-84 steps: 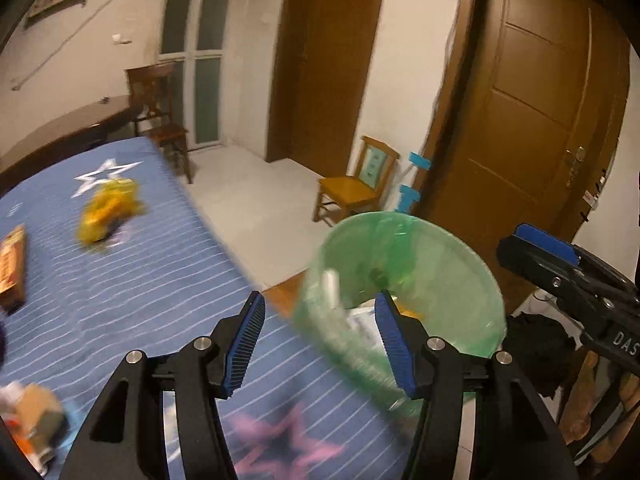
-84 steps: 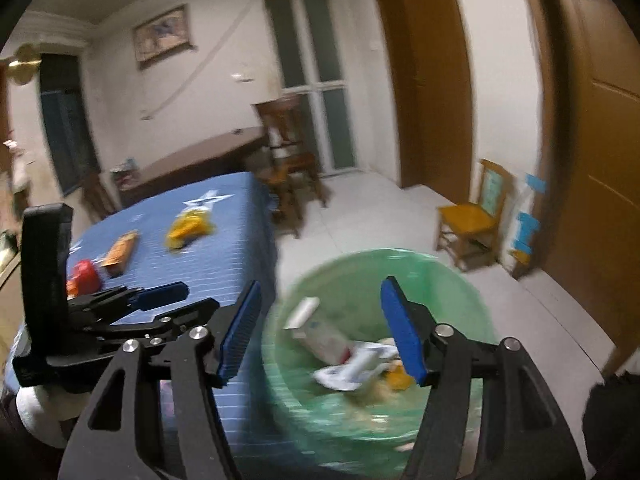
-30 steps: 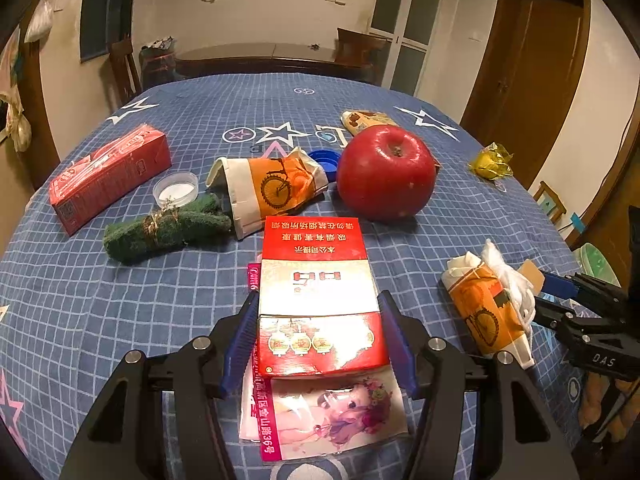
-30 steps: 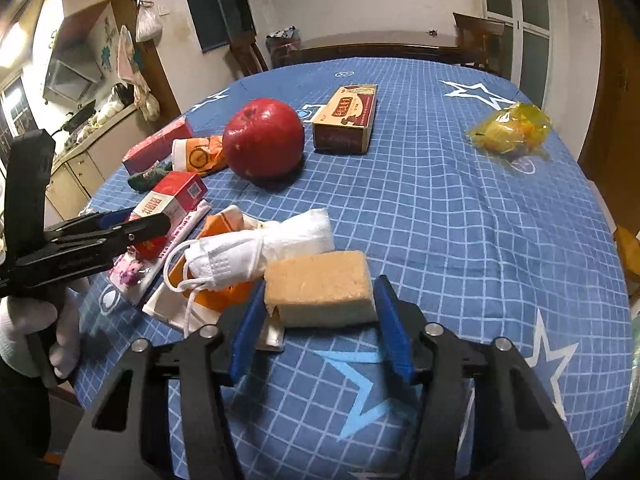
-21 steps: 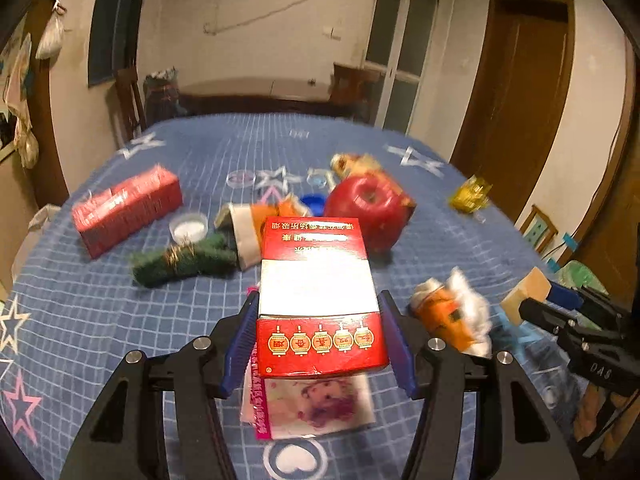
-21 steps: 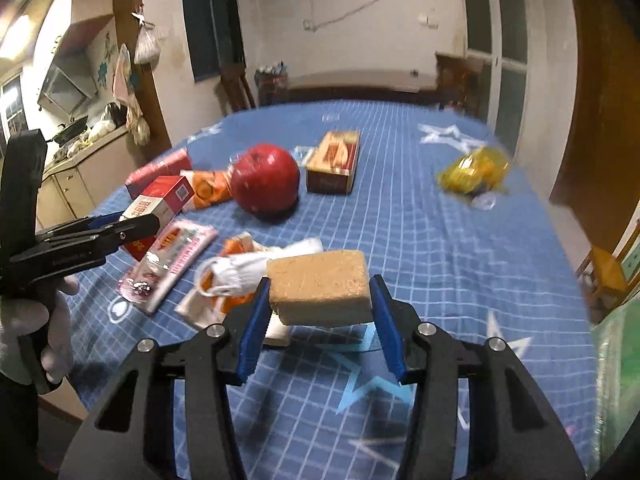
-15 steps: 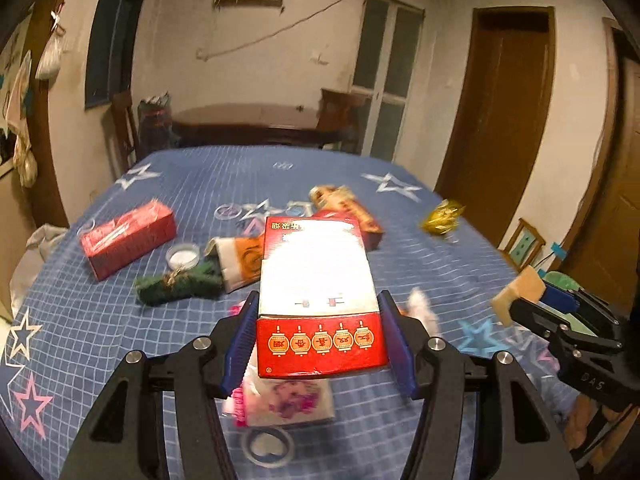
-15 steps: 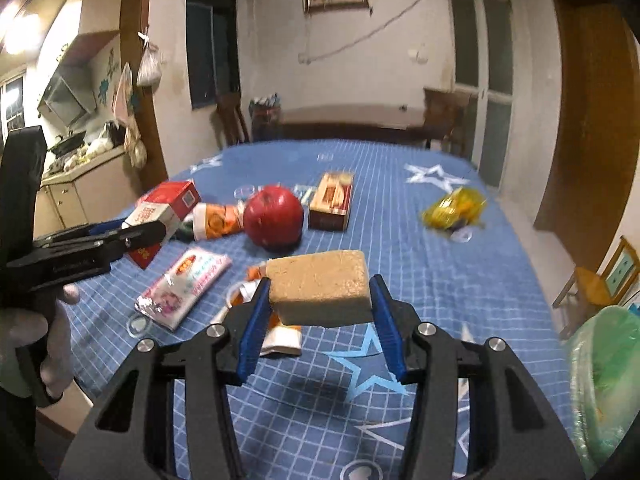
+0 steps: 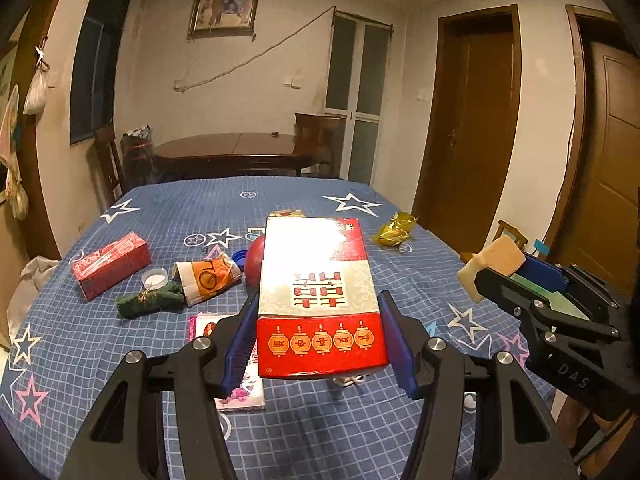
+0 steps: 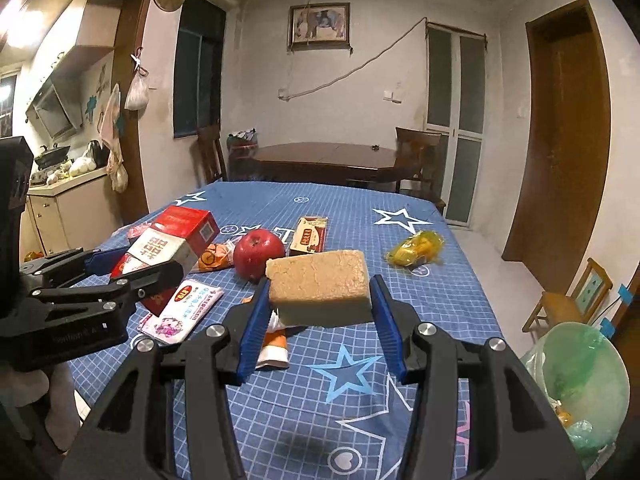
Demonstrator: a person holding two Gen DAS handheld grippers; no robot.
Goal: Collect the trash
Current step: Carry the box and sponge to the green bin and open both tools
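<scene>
My left gripper is shut on a red and white carton and holds it above the blue star tablecloth. It also shows in the right wrist view. My right gripper is shut on a tan sponge block, lifted above the table; the sponge also shows in the left wrist view. A green-lined trash bin with litter inside stands on the floor at the lower right.
On the table lie a red apple, a yellow wrapper, a brown snack box, a pink packet, an orange cup sleeve, a green bundle and a red box. A small chair stands by the door.
Both grippers have risen from the table with the carton and the sponge held. The view has tilted up toward the room, and the bin has come into the right wrist view.
</scene>
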